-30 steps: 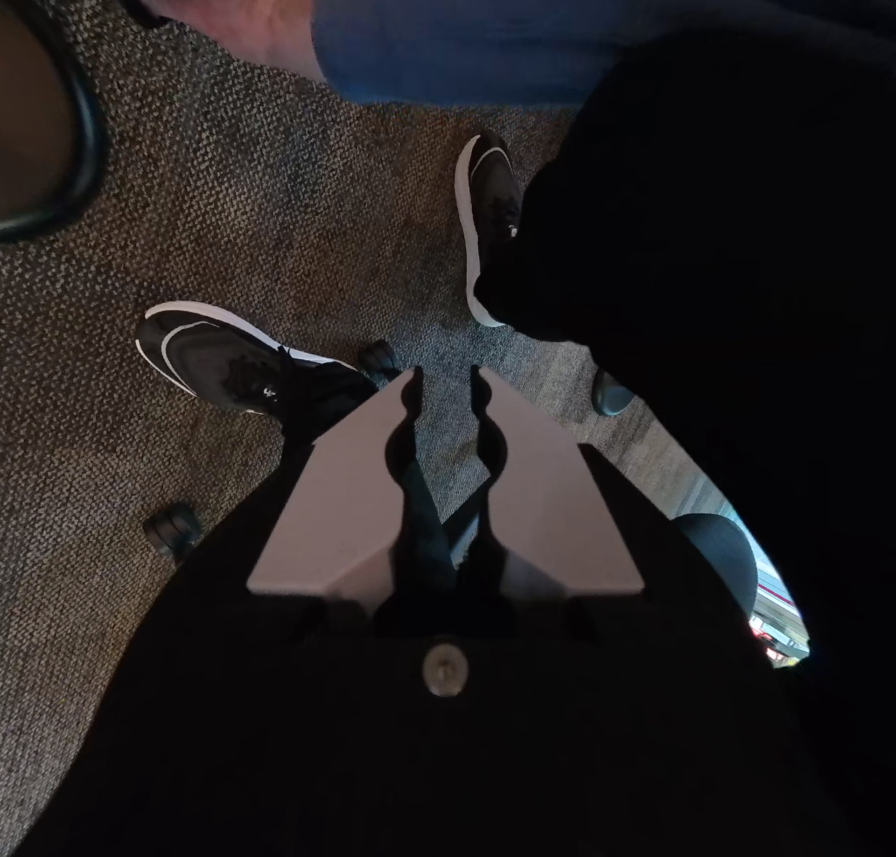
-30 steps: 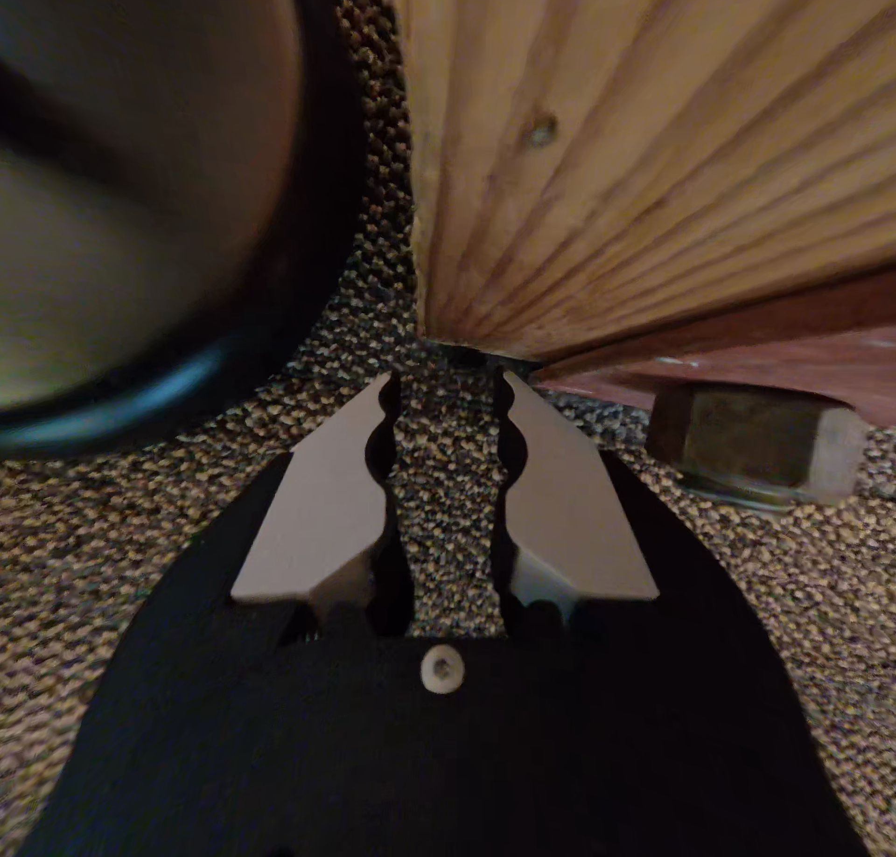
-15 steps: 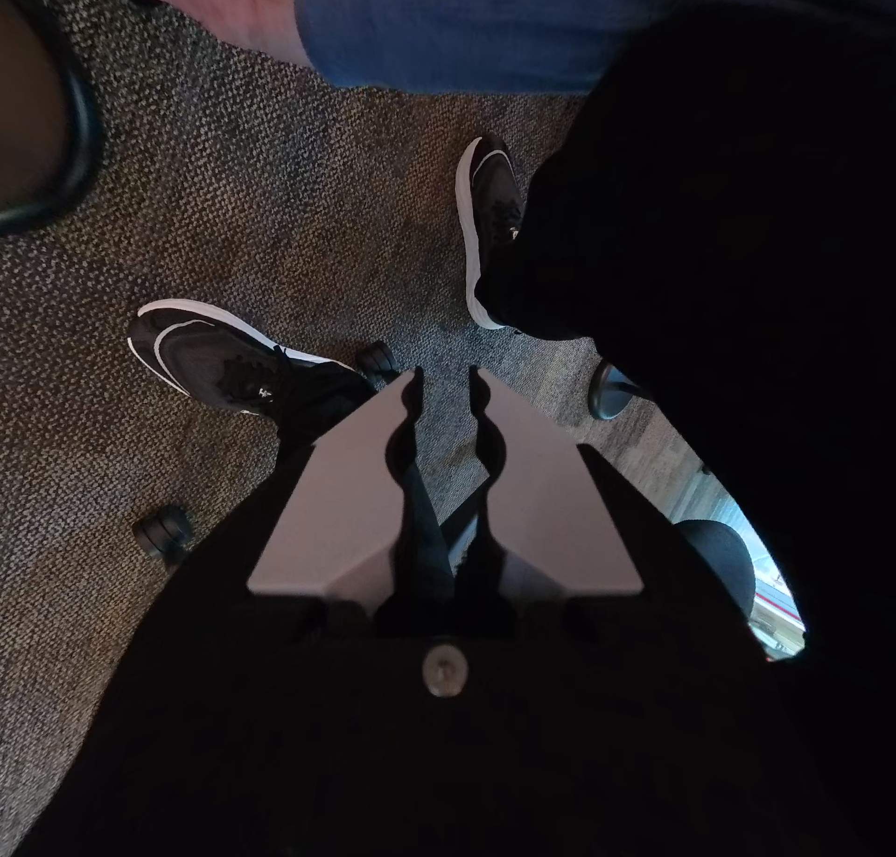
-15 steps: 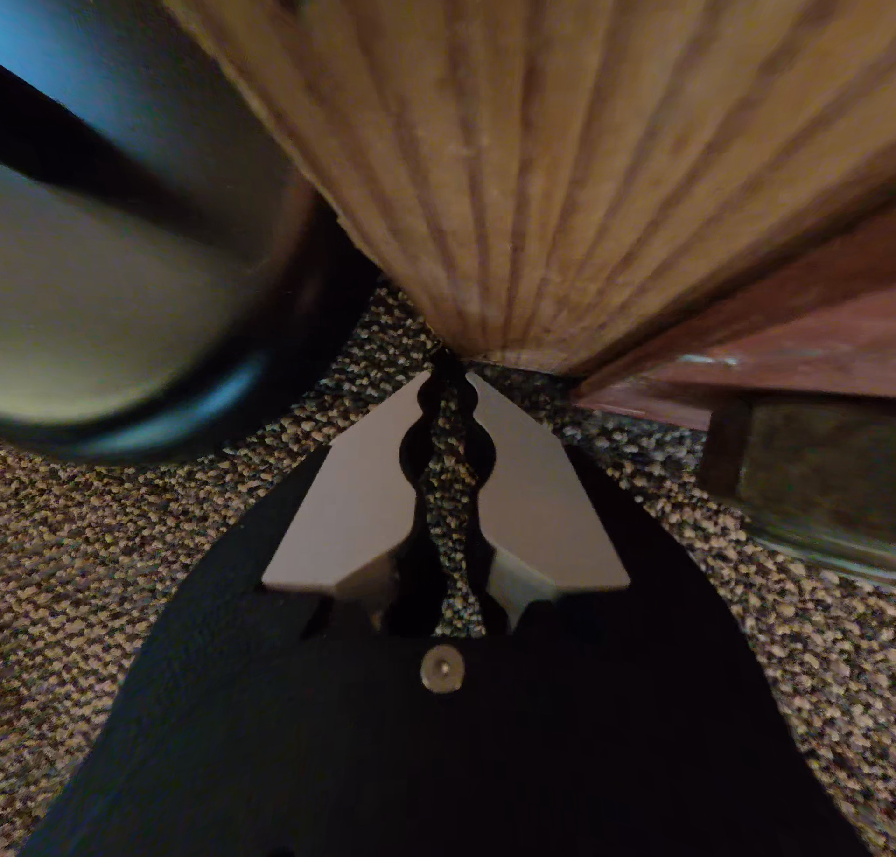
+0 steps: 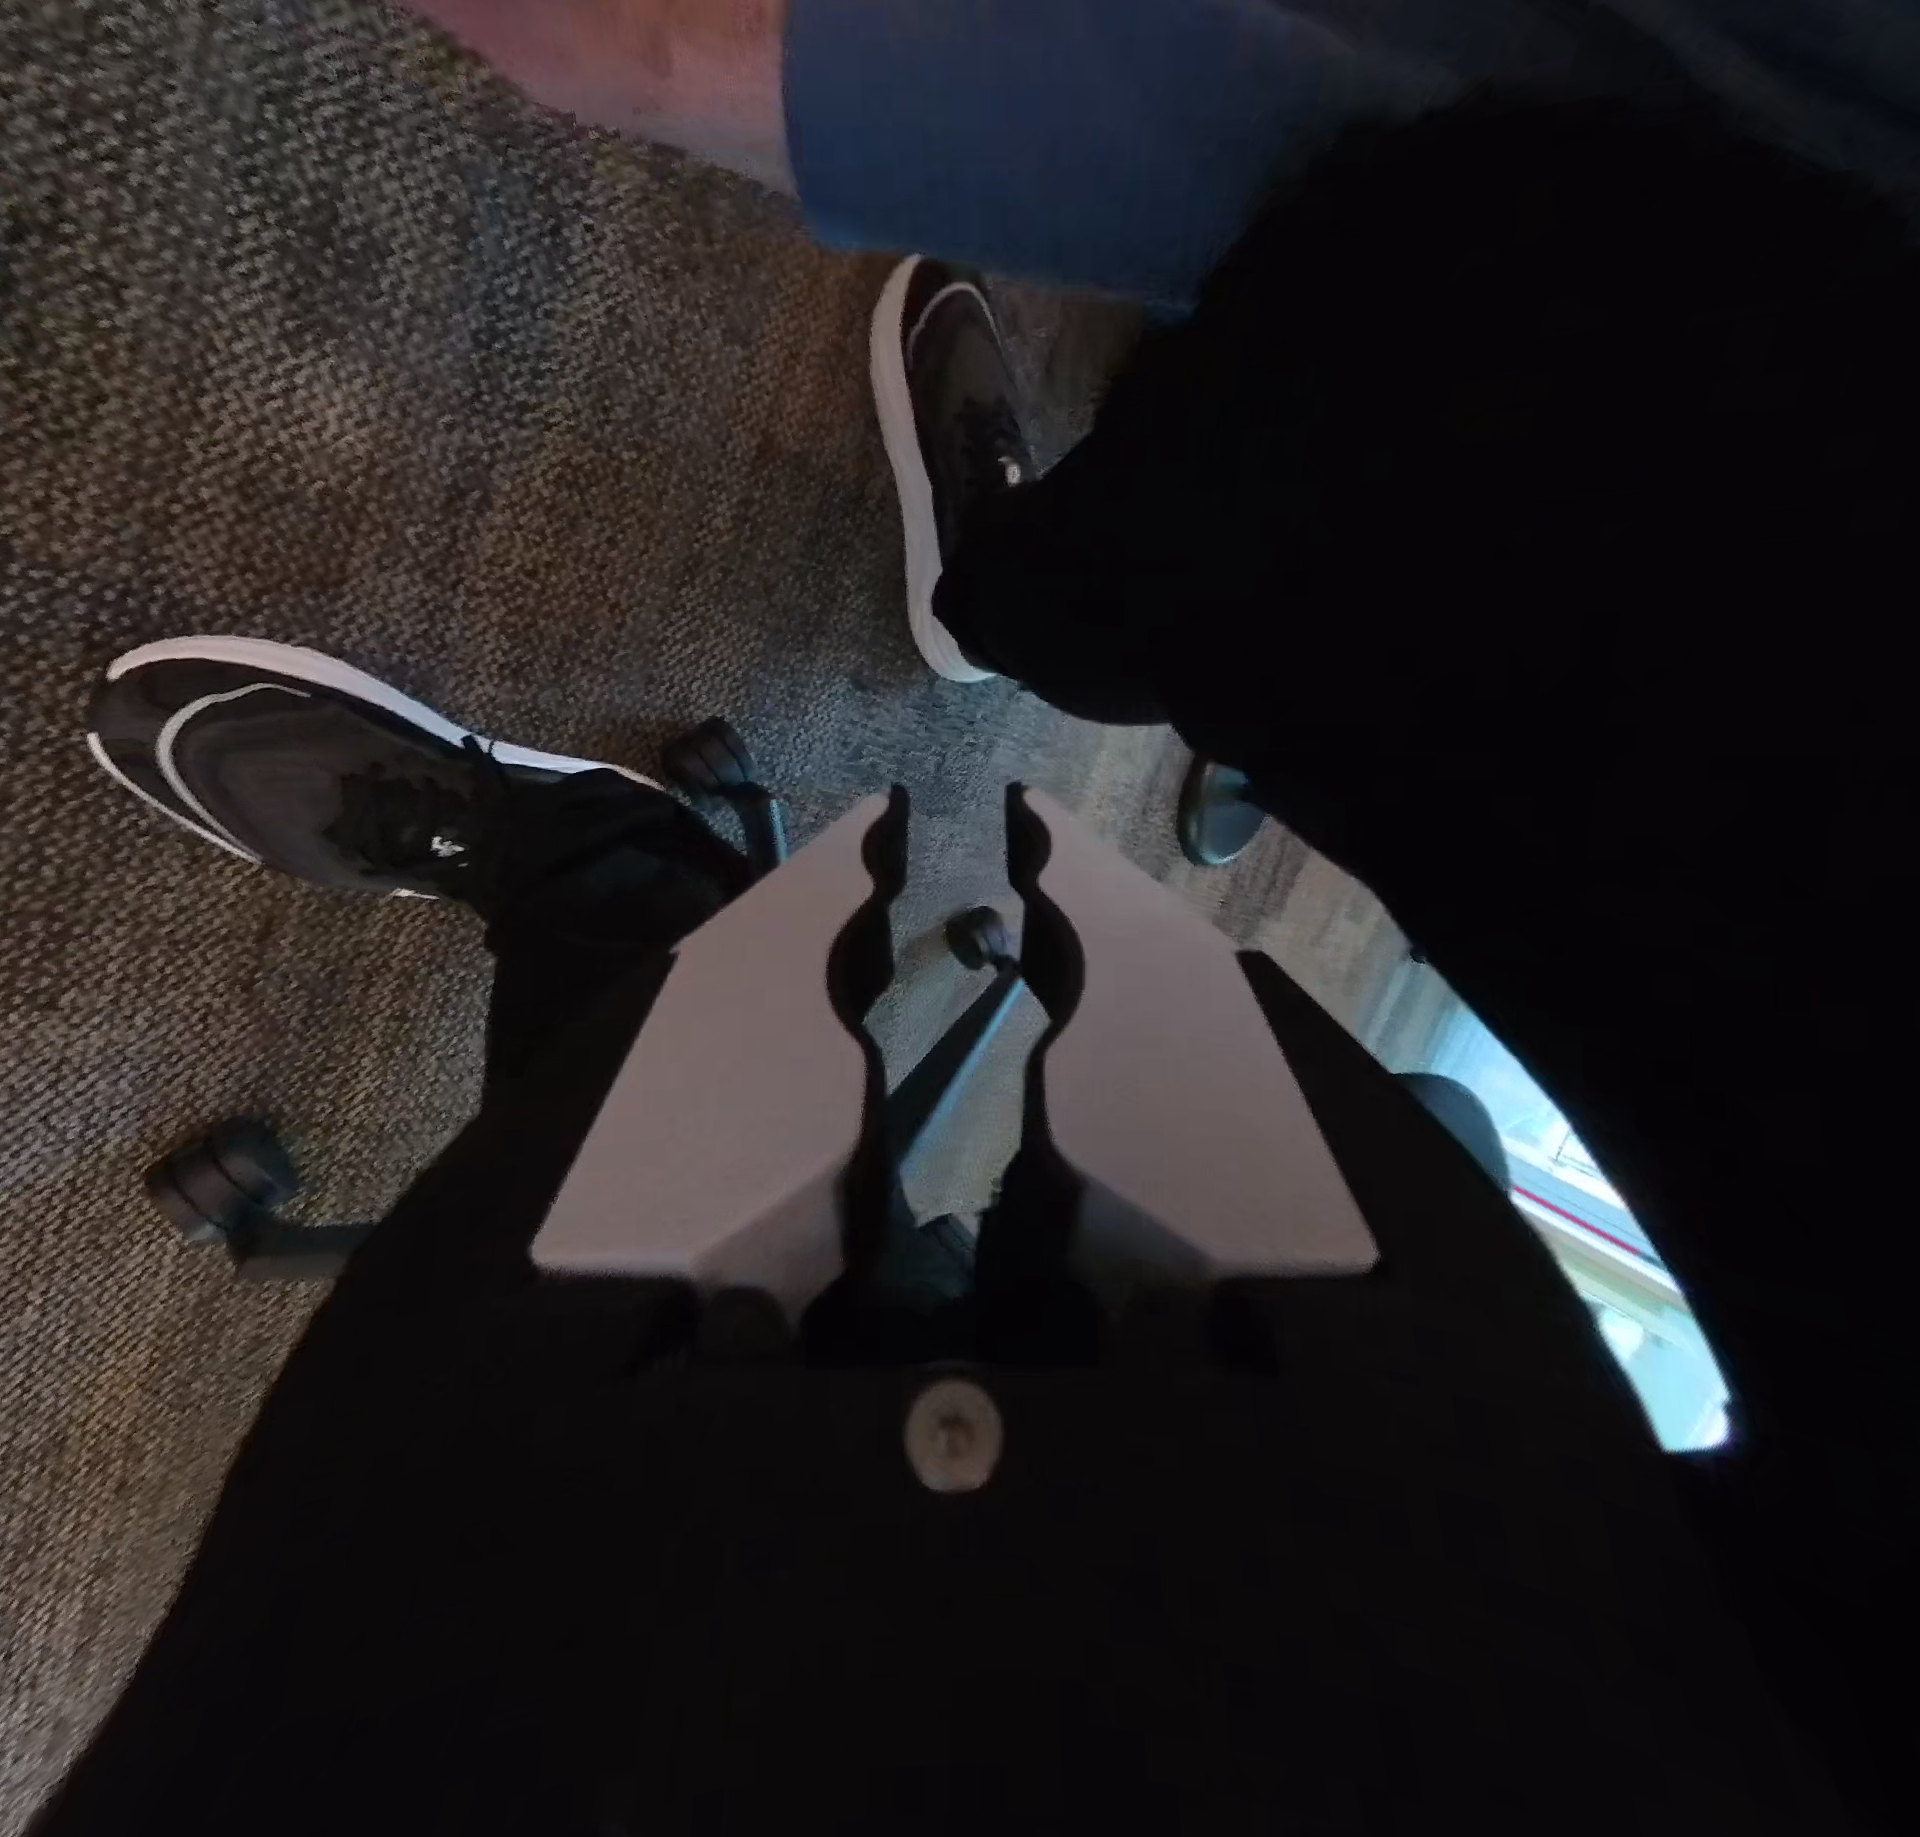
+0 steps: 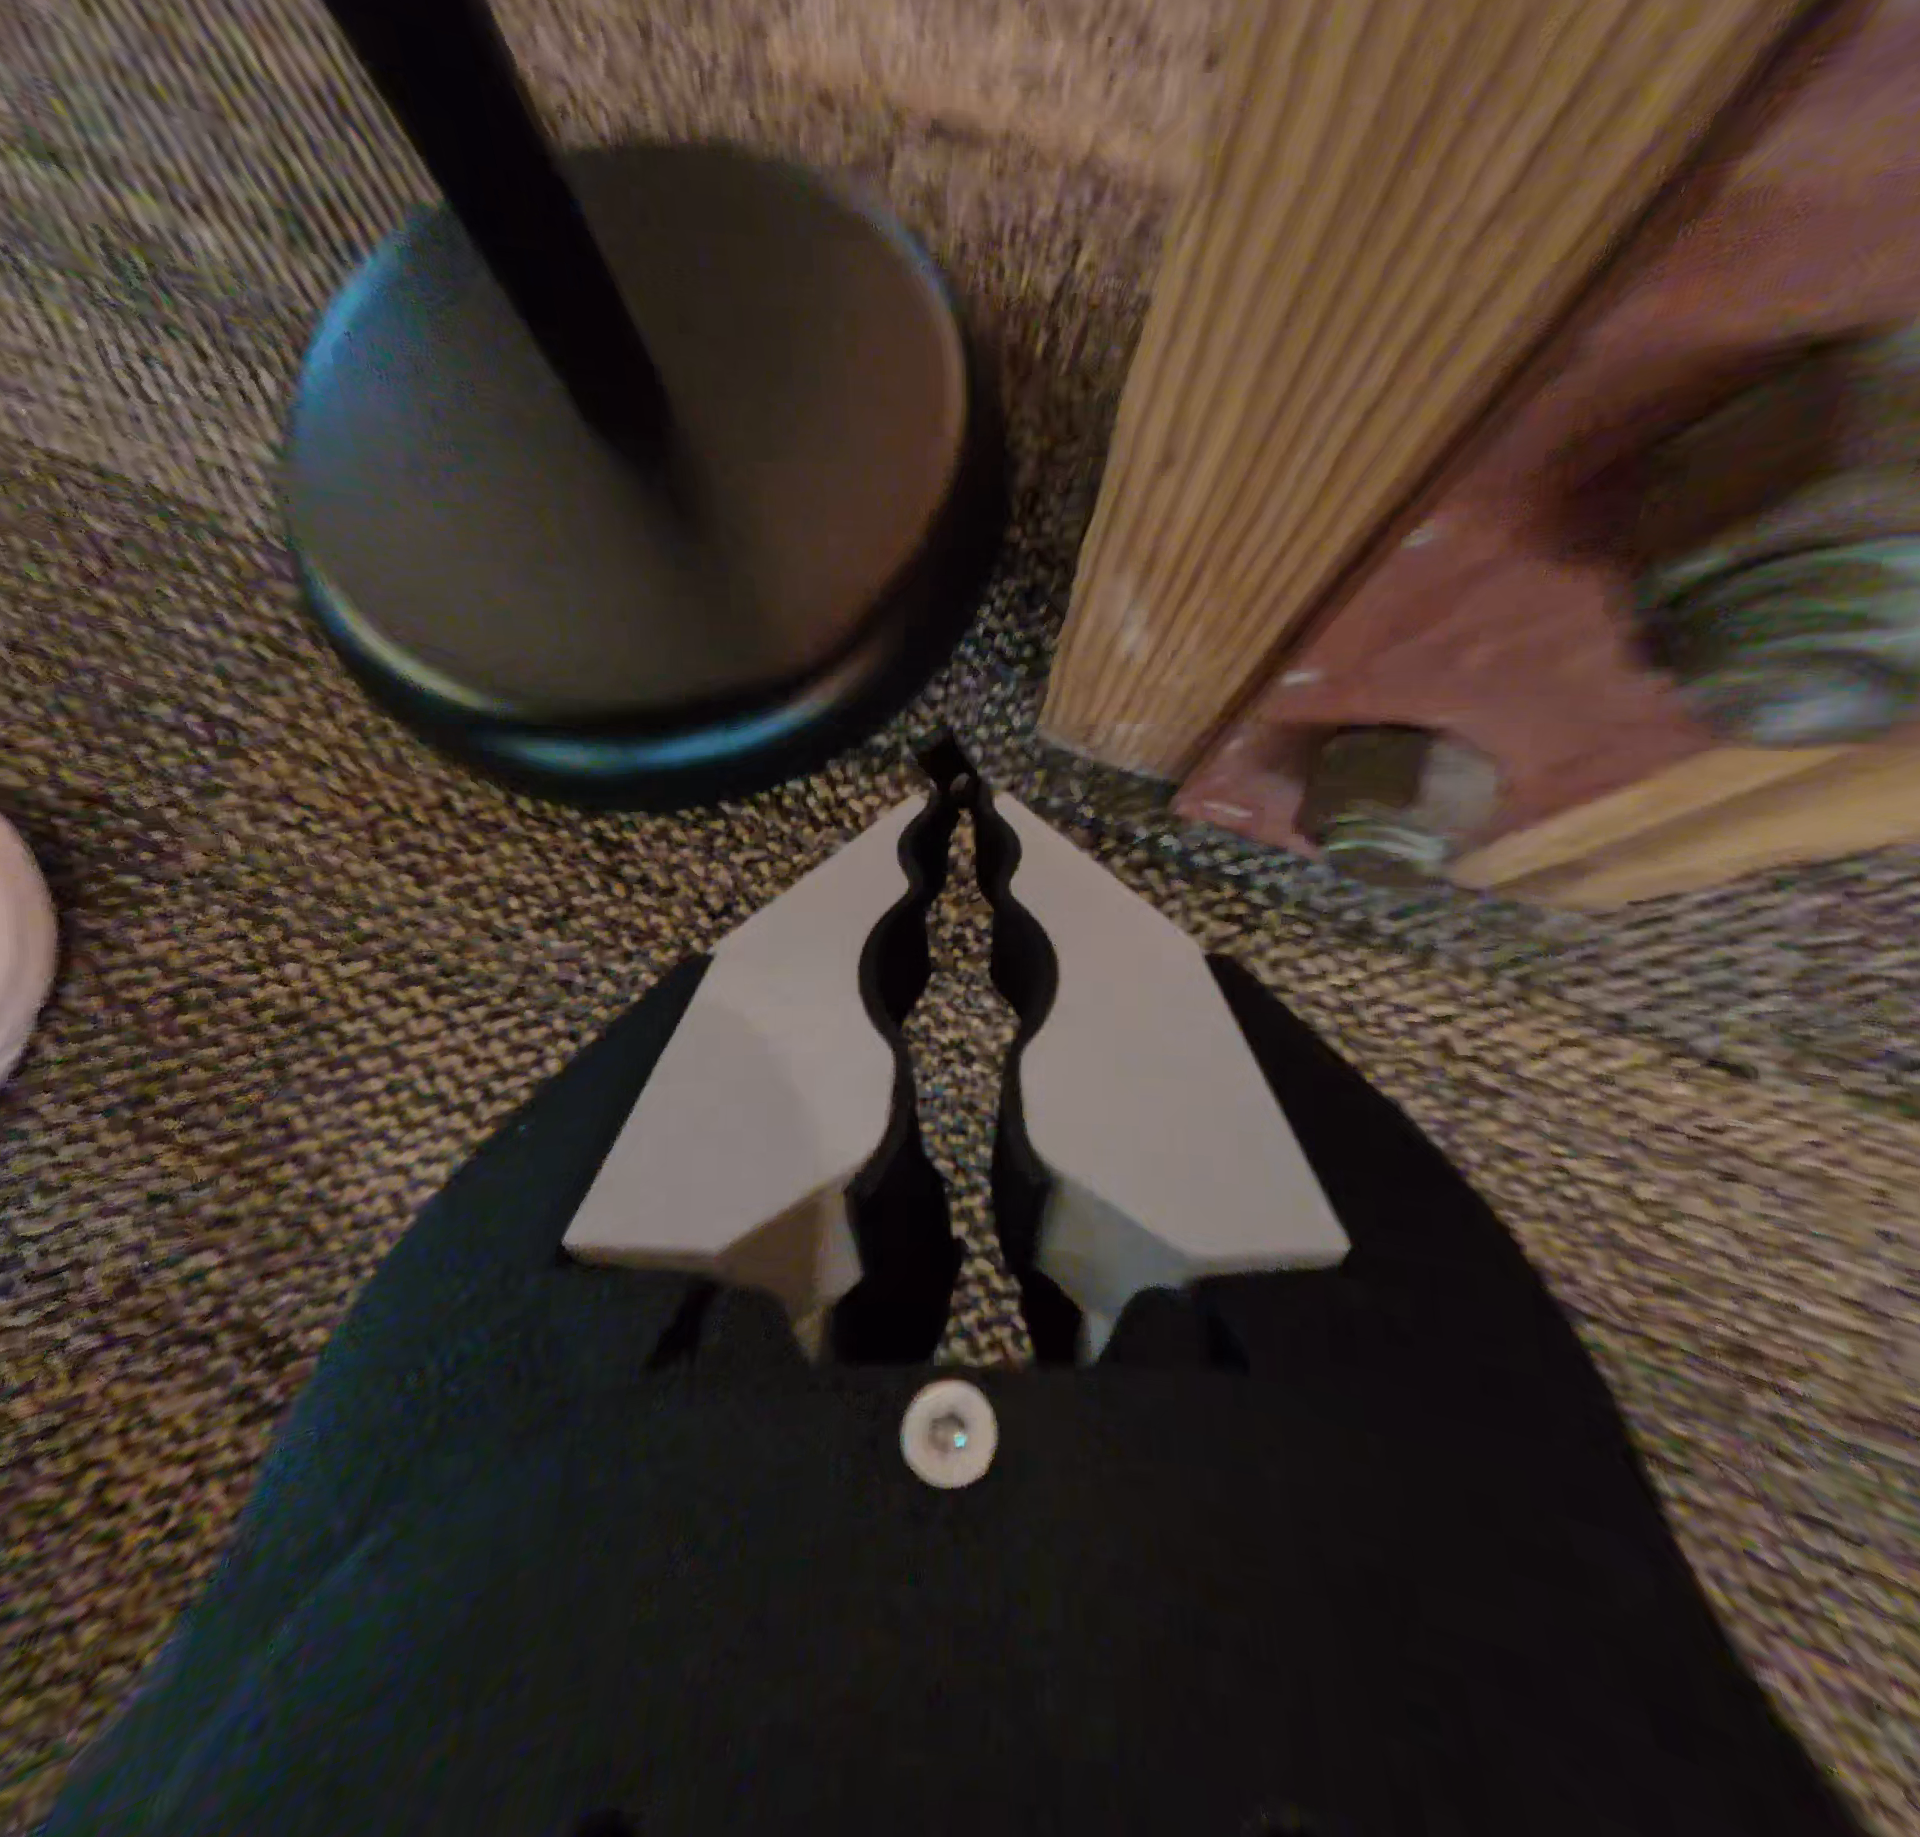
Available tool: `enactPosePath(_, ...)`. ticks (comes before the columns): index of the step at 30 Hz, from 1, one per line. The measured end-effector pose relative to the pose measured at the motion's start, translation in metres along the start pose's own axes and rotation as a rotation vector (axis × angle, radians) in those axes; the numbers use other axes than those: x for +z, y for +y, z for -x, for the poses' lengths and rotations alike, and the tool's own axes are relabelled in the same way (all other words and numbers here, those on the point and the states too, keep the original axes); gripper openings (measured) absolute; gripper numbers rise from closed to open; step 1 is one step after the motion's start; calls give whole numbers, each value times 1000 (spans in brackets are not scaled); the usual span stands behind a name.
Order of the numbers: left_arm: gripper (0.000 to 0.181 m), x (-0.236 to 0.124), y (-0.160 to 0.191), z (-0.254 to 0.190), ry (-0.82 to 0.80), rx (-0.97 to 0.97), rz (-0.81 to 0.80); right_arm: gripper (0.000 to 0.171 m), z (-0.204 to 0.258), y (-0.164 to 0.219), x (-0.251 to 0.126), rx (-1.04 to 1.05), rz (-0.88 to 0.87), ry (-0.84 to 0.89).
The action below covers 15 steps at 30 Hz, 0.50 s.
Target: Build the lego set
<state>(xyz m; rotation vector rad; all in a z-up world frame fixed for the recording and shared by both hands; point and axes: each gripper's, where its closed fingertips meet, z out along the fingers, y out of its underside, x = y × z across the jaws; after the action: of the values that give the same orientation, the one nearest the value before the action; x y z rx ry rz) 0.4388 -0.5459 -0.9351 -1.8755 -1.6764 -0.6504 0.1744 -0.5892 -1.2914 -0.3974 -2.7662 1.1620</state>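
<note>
Both grippers point down at the carpet (image 6: pixel 260 956). The right gripper (image 6: pixel 958 800) has its jaws almost closed on a small dark piece at the tips, just above the carpet; I cannot tell if it is a lego. It is between a round black base (image 6: pixel 623 499) and a wooden leg (image 6: pixel 1351 333). The left gripper (image 5: pixel 954 811) has jaws a little apart, holding nothing, above two black shoes (image 5: pixel 312 769).
</note>
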Motion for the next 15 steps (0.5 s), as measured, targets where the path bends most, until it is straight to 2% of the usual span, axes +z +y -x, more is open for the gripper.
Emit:
enactPosePath(6, 18, 12, -5, -34, 97, 18, 27, 2, -11, -76, -118, 21, -162, 67)
enactPosePath(10, 19, 17, -12, -58, 142, 39, 23, 2, -18, -134, -211, 82, -247, 119)
enactPosePath(15, 19, 12, -30, -76, 105, 143, 16, 2, -23, -210, -333, 101, -334, 182)
